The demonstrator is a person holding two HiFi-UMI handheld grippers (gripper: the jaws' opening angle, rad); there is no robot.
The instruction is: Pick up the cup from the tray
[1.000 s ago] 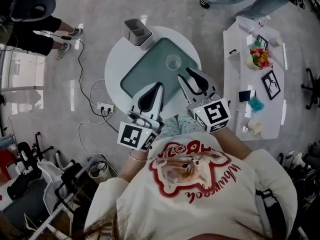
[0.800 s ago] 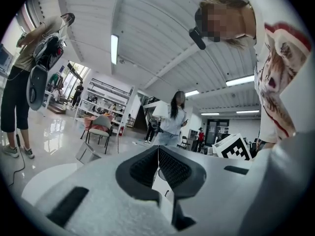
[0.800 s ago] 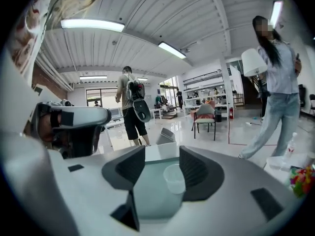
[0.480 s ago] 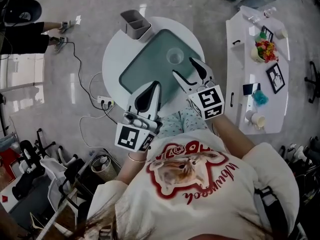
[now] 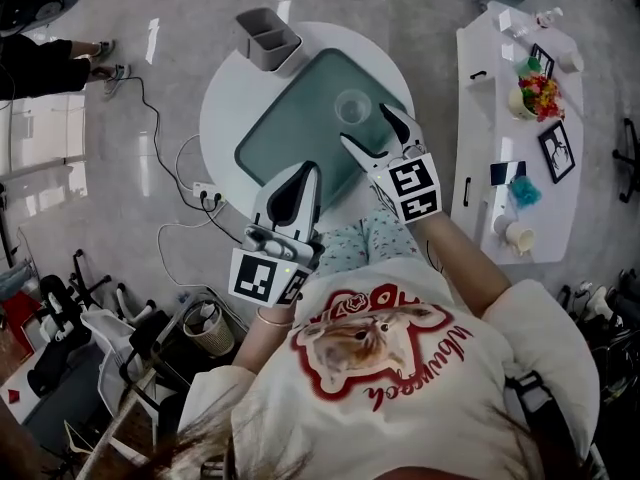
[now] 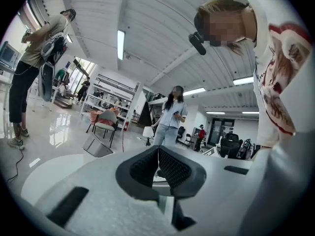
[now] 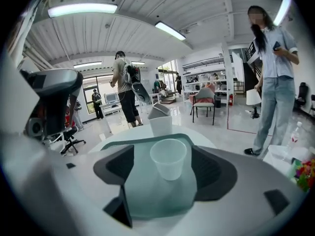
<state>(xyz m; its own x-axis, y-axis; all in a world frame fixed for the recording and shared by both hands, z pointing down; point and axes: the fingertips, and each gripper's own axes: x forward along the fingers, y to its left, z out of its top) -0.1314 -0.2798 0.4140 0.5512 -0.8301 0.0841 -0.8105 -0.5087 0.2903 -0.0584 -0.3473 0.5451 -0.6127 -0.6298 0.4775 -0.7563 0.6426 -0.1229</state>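
A clear plastic cup (image 5: 350, 106) (image 7: 169, 157) stands upright on the far part of a green tray (image 5: 290, 118) (image 7: 140, 186). My right gripper (image 5: 367, 125) (image 7: 165, 175) hovers over the tray with its tips just short of the cup. Its jaws have just been opening and now stand wide. In the right gripper view the cup shows in the gap ahead of the pads, untouched by either one. My left gripper (image 5: 303, 180) (image 6: 158, 165) is shut on nothing and hangs over the tray's near edge, pointing level.
The tray lies on a round white table (image 5: 222, 108). A grey two-compartment holder (image 5: 268, 38) (image 7: 161, 118) stands at the table's back edge. A long white side table (image 5: 520, 138) with flowers, frames and cups is to the right. People stand around the room.
The right gripper's jaws have opened from nearly shut to wide, and the gripper has dropped and moved forward toward the cup. The left gripper has sunk a little, still shut.
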